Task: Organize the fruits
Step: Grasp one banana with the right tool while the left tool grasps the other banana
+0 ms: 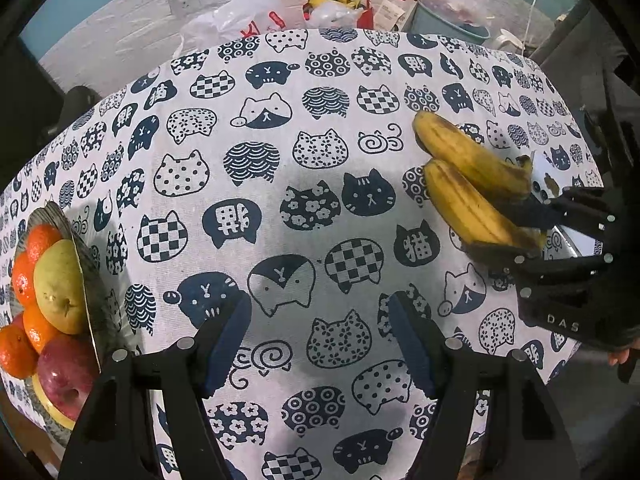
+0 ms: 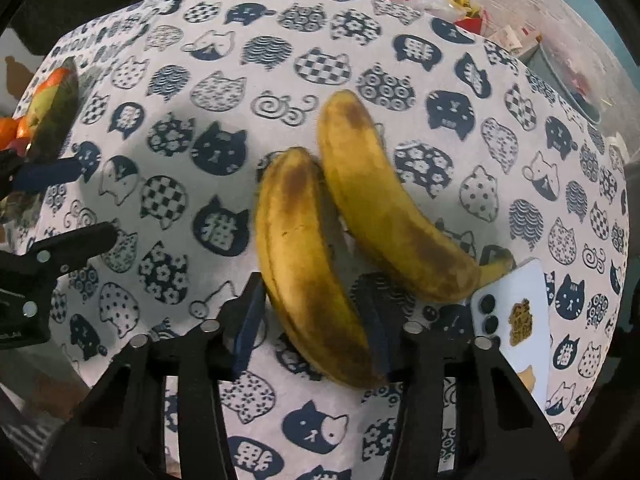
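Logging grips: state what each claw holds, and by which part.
Right claw grips the nearer banana near its stem end. Left claw holds nothing.

Fruit plate [image 1: 90,276] cut off; phone [image 2: 516,312] partly hidden by tool.

2 bananas [image 2: 320,248] side by side on tablecloth [image 1: 280,184], phone [image 2: 516,320] just right, fruit plate [image 1: 86,280] far left edge

My black plastic left hand-held gripper [image 1: 320,340] | blue pads [image 1: 228,344] | silver screws | right hand-held gripper [image 2: 312,320] lettered "DAS"
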